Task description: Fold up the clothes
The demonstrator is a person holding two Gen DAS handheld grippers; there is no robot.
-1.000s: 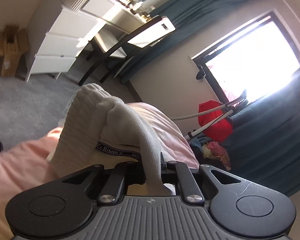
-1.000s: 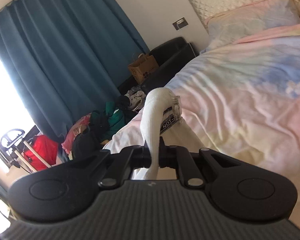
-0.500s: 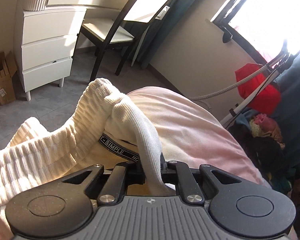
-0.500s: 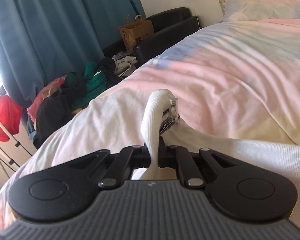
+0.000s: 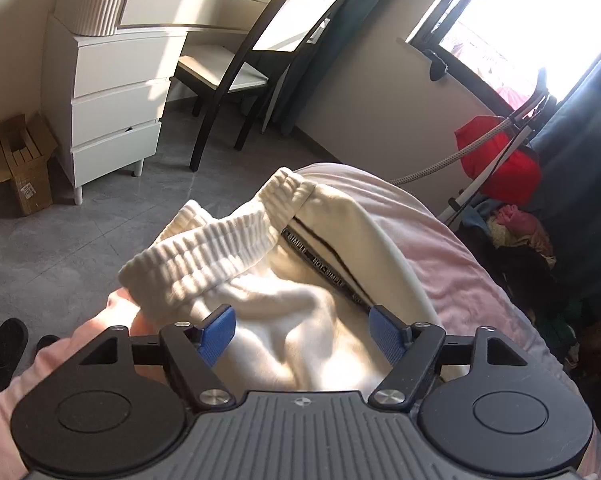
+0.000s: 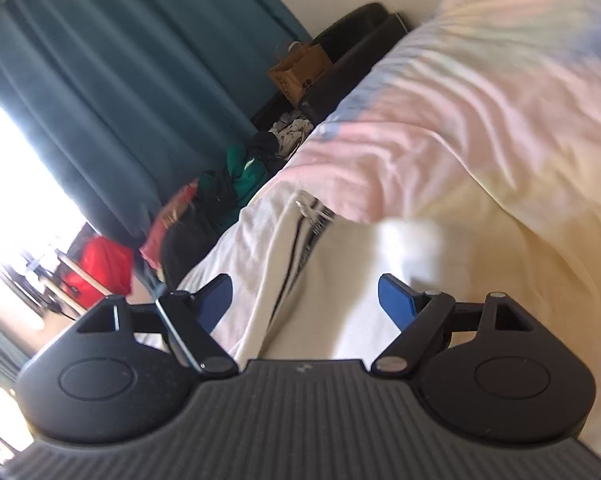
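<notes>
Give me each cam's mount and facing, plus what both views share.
Left wrist: sits on the left tongs, looks down over the white garment toward the drawers, chair and window; opening blue pads show.
Right wrist: sits on the right tongs, tilted, faces the bed and curtain; blurred.
Shared: the garment, the bed, the red bag.

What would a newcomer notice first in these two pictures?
The cream ribbed knit garment with a black lettered band lies crumpled on the pink bedcover, just ahead of the left claw. The right claw is opening over the same cloth. Behind stands a white drawer chest.
</notes>
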